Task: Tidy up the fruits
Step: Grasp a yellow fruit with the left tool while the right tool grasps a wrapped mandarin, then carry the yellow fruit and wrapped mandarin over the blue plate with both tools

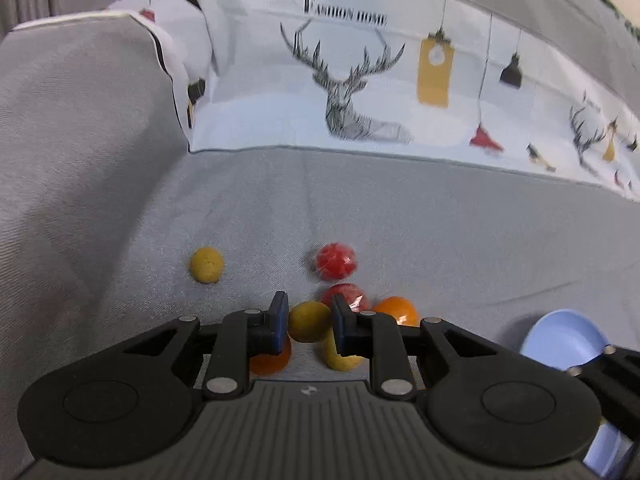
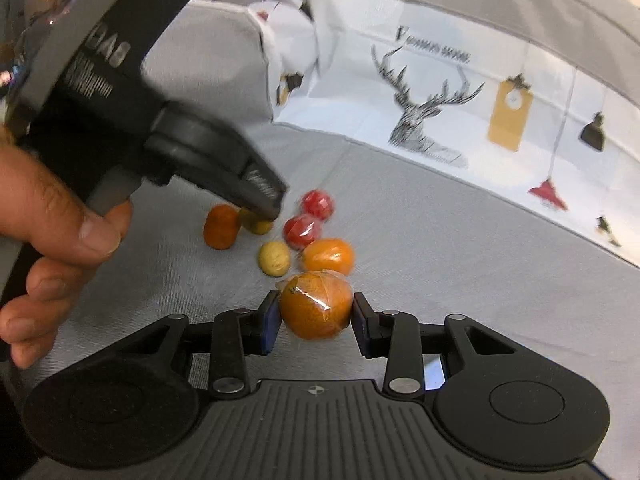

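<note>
Small fruits lie on a grey sofa seat. In the left wrist view my left gripper [image 1: 308,322] stands around a yellow fruit [image 1: 307,321], fingers close at both sides. Near it lie another yellow fruit [image 1: 340,358], two red fruits [image 1: 335,261] [image 1: 347,295], an orange one [image 1: 398,310], another orange one [image 1: 270,360] under the left finger, and a lone yellow fruit [image 1: 206,265]. In the right wrist view my right gripper [image 2: 315,316] is shut on a plastic-wrapped orange fruit [image 2: 315,310]. The left gripper [image 2: 262,200] reaches into the cluster there.
A light blue bowl [image 1: 560,340] sits at the lower right of the left wrist view, partly behind the right gripper. A deer-print cushion [image 1: 360,92] lines the sofa back. A grey armrest [image 1: 80,120] rises at the left. A hand [image 2: 52,216] holds the left gripper.
</note>
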The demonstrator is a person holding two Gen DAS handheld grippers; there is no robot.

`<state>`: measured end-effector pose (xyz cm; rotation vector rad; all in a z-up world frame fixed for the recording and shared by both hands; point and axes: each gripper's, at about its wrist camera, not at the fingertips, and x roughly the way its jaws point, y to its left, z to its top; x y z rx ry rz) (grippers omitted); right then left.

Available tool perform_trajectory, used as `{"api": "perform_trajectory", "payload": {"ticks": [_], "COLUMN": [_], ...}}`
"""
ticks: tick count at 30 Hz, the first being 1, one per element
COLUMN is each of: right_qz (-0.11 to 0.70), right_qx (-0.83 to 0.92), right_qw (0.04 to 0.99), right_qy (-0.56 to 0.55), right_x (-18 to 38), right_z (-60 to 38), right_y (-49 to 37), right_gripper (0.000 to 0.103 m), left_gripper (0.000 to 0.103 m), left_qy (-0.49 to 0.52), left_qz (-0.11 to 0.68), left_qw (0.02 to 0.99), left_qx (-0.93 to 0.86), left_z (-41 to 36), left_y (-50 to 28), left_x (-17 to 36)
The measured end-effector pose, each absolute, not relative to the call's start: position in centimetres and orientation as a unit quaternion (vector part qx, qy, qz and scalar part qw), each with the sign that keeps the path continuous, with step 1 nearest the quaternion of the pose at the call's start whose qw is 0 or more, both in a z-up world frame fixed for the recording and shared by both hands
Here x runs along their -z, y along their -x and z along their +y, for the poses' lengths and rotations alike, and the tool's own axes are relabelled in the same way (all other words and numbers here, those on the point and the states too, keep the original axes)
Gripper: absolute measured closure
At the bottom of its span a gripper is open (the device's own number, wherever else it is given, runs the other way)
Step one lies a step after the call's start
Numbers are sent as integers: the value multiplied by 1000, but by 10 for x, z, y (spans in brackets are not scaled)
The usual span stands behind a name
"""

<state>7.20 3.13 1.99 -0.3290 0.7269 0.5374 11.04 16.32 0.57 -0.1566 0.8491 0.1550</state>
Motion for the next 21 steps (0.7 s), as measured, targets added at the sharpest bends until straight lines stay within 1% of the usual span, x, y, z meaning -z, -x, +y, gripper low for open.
{"api": "perform_trajectory", "payload": {"ticks": [3, 6, 10, 12, 15, 17, 21], "right_qz": [340, 312, 275, 266, 282, 295, 282], "right_qx": [-254, -252, -247, -230, -207, -189, -178], "right_qw": [897, 909, 924, 933, 936, 935, 941], "right_qy": [123, 114, 96, 72, 46, 52, 58], "right_x": [-50, -80, -105, -103, -87, -80, -79], "right_z": [7, -25, -71, -93, -118, -123, -130], "right_y": [-62, -49, -35, -26, -22, -23, -33], "right_gripper": [64, 64, 64, 64, 64, 64, 64], "left_gripper": [78, 78, 78, 78, 78, 78, 78], "left_qy": [72, 71, 102, 113, 106, 93, 50], "left_qz": [384, 361, 336, 330, 328, 330, 344], "left_qw": [918, 928, 935, 937, 939, 940, 937], "left_qx": [-63, -56, -39, -28, -14, -3, 7], "left_z": [151, 137, 123, 113, 96, 83, 62], "left_y": [-98, -85, -64, -55, -48, -46, -55], "left_x": [-24, -38, -54, -59, -61, -60, -47]}}
